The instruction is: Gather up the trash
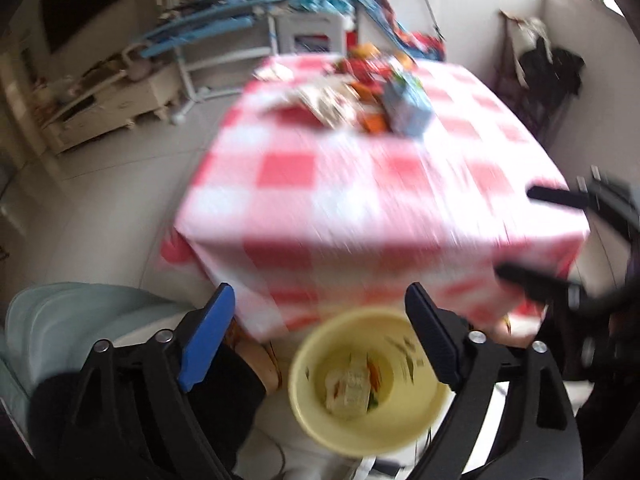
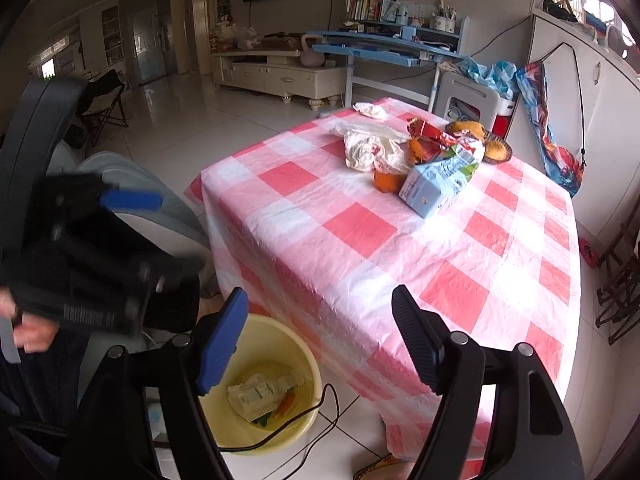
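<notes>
Left gripper (image 1: pixel 320 336): you are holding it with its jaws spread wide and nothing between them, directly above the yellow bin (image 1: pixel 366 384) on the floor at the table's near edge. That view is blurring, but a crumpled pale wrapper (image 1: pixel 348 390) is lying in the bin's bottom. Right gripper (image 2: pixel 320 336): you are carrying it wide and empty as well, over the near corner of the table (image 2: pixel 360 232), with the bin (image 2: pixel 260 388) sitting below and to its left. Remaining trash is sitting well beyond both grippers, on the far part of the checked cloth: a blue and white carton (image 2: pixel 438 182) lying on its side, a crumpled white bag (image 2: pixel 370 152) just left of it, orange peel (image 2: pixel 386 182) touching the carton, and a red wrapper (image 2: pixel 426 134) behind.
</notes>
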{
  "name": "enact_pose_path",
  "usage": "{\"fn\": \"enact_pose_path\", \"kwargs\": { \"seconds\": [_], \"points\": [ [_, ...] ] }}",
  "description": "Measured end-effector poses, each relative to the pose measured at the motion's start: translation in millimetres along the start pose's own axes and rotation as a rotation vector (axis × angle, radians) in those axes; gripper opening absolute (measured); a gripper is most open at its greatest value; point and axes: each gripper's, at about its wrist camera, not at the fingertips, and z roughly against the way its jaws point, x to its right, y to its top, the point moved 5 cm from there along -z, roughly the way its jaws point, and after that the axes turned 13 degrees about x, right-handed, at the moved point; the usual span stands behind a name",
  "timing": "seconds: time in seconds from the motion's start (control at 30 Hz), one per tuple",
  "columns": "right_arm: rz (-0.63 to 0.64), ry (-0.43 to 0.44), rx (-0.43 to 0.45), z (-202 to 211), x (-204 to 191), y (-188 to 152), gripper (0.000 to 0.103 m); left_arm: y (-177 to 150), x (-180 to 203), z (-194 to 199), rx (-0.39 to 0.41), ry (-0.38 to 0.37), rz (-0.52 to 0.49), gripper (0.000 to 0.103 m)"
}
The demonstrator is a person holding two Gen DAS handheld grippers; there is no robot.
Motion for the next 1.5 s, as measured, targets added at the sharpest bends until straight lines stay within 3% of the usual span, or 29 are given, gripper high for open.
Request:
{"fn": "enact_pose_path", "kwargs": {
  "seconds": [0.27, 0.5, 0.93, 1.5],
  "points": [
    [0.001, -0.004, 0.049, -3.9, -4.2, 9.3, 0.075, 59.5, -15.6, -24.9, 0.081, 0.048, 0.023, 0.085],
    [-0.036, 0.004, 0.055, -9.7, -1.2, 12.0, 0.075, 44.9, -32.5, -48.9, 0.026, 0.066, 0.137, 0.086],
    [-0.03, 0.013, 0.048, -13.2, -8.2, 10.3, 0.075, 43.1, -18.9, -44.3, 0.07, 0.069, 0.081, 0.085],
    [-0.021, 0.026, 0.041, -15.3, -14.3, 9.4, 0.075, 39.9, -15.6, -44.3, 0.063, 0.07, 0.071, 0.086]
  ]
}}
